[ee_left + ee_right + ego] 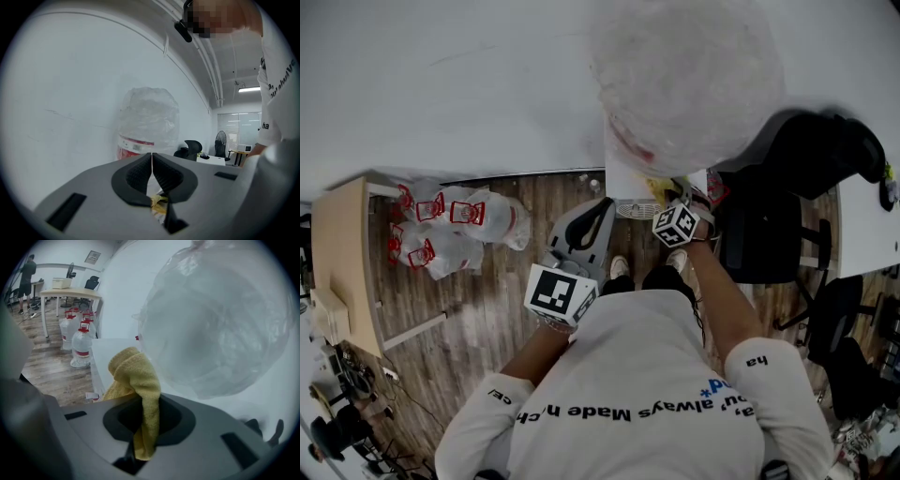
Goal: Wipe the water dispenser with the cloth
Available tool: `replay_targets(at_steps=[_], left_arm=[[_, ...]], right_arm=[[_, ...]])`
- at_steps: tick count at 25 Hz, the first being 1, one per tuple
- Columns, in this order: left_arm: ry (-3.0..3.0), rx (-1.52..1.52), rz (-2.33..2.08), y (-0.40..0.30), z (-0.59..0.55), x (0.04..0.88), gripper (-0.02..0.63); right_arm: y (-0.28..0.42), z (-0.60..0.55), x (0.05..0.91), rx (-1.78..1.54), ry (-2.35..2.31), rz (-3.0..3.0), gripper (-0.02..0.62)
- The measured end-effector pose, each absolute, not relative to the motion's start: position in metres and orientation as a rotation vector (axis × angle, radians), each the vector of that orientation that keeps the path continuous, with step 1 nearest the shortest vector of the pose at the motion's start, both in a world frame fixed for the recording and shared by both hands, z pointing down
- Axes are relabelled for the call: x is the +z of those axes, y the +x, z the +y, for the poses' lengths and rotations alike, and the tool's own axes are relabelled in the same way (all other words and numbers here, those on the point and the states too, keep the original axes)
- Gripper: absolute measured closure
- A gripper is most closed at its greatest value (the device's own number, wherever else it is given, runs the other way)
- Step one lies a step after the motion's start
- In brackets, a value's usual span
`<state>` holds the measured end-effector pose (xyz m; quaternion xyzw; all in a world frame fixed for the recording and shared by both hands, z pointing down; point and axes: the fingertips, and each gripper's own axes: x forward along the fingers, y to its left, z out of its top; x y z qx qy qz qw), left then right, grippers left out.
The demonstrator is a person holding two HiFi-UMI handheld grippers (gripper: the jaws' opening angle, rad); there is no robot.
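Here the right gripper's jaws are pinched narrowly on a yellow cloth. The strip runs lengthwise out along the jaws, then folds over at its far end into a bunch that points at the water dispenser. The bunch lies against the near edge of the dispenser's white top; whether it touches cannot be told. The left gripper's jaws are pressed together with nothing between them, and it is held lower and to the left, near the dispenser's front. The plastic-wrapped bottle crowns the dispenser, which backs onto the white wall. An office chair crowds its right side. To the left, bare wooden floor lies open as far as the red-handled jugs beside a table.
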<state>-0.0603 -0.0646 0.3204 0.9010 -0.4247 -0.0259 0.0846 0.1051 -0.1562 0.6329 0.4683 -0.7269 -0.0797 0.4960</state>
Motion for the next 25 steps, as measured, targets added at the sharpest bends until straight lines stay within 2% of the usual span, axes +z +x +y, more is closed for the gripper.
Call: replay_targets(at_steps=[25], left_arm=[[2.696,-0.085,-1.258,-0.064,-0.058,0.320,0.580]], right_arm=[[0.107,-0.130,0.636,-0.160,1.156,-1.767,0.545]])
